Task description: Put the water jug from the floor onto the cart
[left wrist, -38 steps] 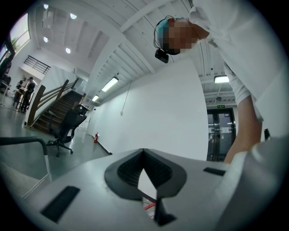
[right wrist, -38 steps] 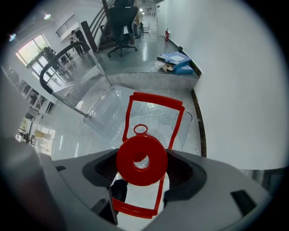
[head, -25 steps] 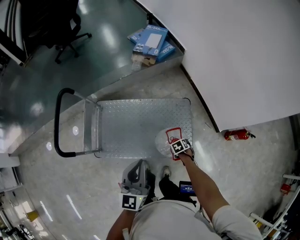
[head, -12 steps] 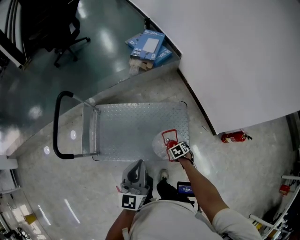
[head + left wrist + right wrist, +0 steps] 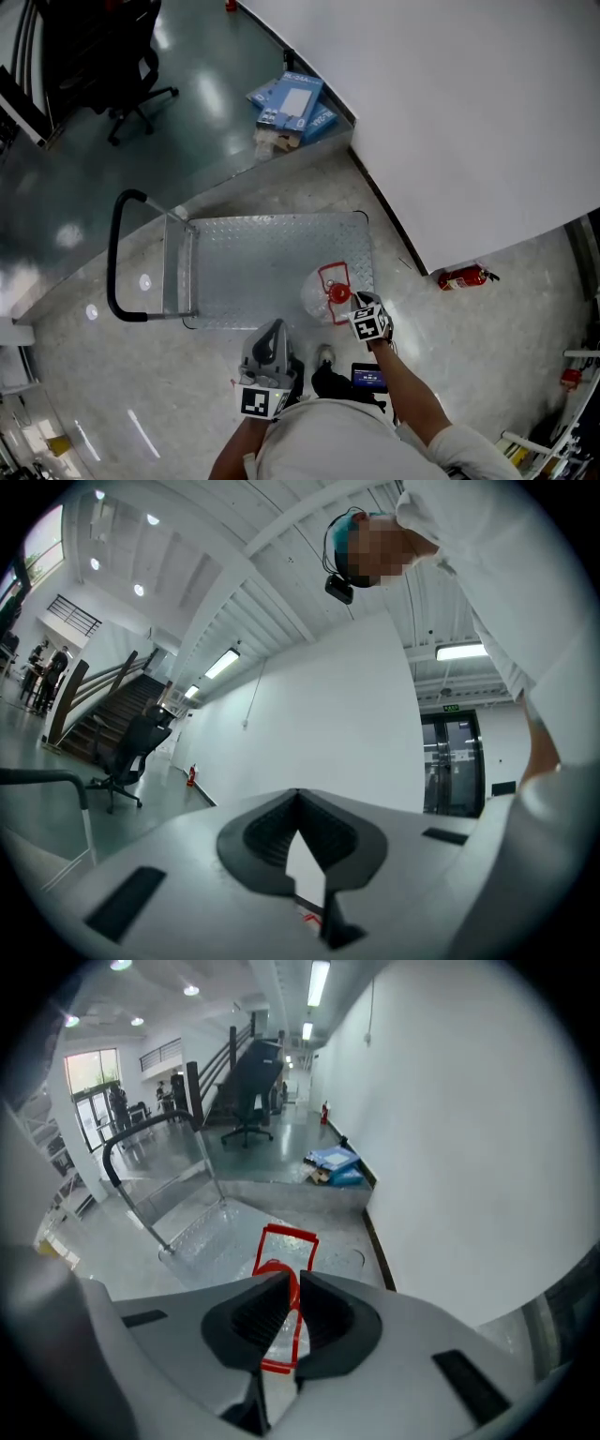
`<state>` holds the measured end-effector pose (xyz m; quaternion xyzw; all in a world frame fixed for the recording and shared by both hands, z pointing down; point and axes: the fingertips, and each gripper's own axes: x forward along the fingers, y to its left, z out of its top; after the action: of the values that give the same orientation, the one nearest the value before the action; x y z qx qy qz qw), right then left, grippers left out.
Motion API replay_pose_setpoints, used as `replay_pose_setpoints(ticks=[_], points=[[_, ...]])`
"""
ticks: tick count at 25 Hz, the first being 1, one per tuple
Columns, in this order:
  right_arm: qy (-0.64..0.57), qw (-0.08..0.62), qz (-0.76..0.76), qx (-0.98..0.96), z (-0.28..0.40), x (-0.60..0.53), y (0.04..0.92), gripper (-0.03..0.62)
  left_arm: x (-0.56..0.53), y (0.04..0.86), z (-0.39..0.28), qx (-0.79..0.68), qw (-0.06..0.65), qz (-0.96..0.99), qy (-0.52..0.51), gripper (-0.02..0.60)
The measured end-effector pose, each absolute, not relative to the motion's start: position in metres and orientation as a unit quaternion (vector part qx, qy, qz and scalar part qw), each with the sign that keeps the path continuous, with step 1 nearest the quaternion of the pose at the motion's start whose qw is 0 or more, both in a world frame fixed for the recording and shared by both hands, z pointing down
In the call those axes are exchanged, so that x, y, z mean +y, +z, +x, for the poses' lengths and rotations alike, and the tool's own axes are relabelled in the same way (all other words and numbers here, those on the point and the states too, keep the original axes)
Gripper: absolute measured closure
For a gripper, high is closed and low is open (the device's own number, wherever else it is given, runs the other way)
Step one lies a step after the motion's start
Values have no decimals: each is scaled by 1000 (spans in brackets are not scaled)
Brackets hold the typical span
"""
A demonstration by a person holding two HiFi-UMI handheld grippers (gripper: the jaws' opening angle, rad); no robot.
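The clear water jug point(image 5: 317, 294) with a red cap and red wire handle point(image 5: 333, 278) is at the near right corner of the metal cart point(image 5: 253, 248). My right gripper point(image 5: 362, 309) is just right of it and points steeply down. In the right gripper view its jaws point(image 5: 293, 1283) are closing, and the red handle point(image 5: 286, 1241) runs through the narrow gap between the pads. My left gripper point(image 5: 273, 330) is held close to my body and points level. Its jaws point(image 5: 298, 797) meet at the tips with nothing between them.
The cart's black push handle point(image 5: 114, 253) is at its left end. A white wall point(image 5: 450, 112) runs along the right, with a red fire extinguisher point(image 5: 461, 277) at its foot. Blue boxes point(image 5: 291, 101) and an office chair point(image 5: 112, 56) stand beyond the cart. My shoes point(image 5: 325, 356) are near the cart's edge.
My right gripper has risen toward the camera beside the jug and looks larger. The left gripper has stayed put. The whole view has drifted slightly.
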<state>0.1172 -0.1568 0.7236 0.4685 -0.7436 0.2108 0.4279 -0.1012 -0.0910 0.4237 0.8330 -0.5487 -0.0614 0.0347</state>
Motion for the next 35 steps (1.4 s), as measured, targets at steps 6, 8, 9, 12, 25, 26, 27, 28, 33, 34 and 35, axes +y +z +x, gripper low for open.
replay_pose_setpoints(ticks=[6, 8, 9, 12, 25, 26, 27, 28, 33, 34, 35], points=[[162, 343, 518, -767, 118, -145, 668, 582, -87, 418, -93, -541, 30, 838, -64, 578], [153, 319, 522, -776, 117, -140, 653, 582, -86, 417, -89, -537, 29, 840, -63, 578], [150, 304, 526, -780, 116, -139, 644, 582, -86, 416, -86, -536, 29, 842, -63, 578], [130, 253, 544, -789, 114, -139, 602, 582, -86, 416, -79, -530, 31, 845, -64, 578], [21, 53, 568, -821, 121, -95, 425, 583, -85, 398, -53, -508, 20, 858, -73, 578], [22, 50, 569, -820, 122, -93, 423, 583, -85, 398, -53, -509, 20, 857, -74, 578], [23, 48, 570, -820, 122, -91, 423, 583, -85, 397, -53, -509, 20, 857, -74, 578], [23, 48, 570, -820, 122, -90, 423, 583, -84, 397, -53, -510, 19, 857, -74, 578], [23, 45, 566, -823, 123, -87, 423, 583, -81, 396, -52, -512, 15, 856, -74, 578], [22, 42, 566, -823, 123, -86, 421, 583, -81, 396, -53, -512, 16, 856, -73, 578], [21, 41, 565, -824, 123, -86, 420, 583, -80, 395, -53, -513, 16, 855, -74, 578]])
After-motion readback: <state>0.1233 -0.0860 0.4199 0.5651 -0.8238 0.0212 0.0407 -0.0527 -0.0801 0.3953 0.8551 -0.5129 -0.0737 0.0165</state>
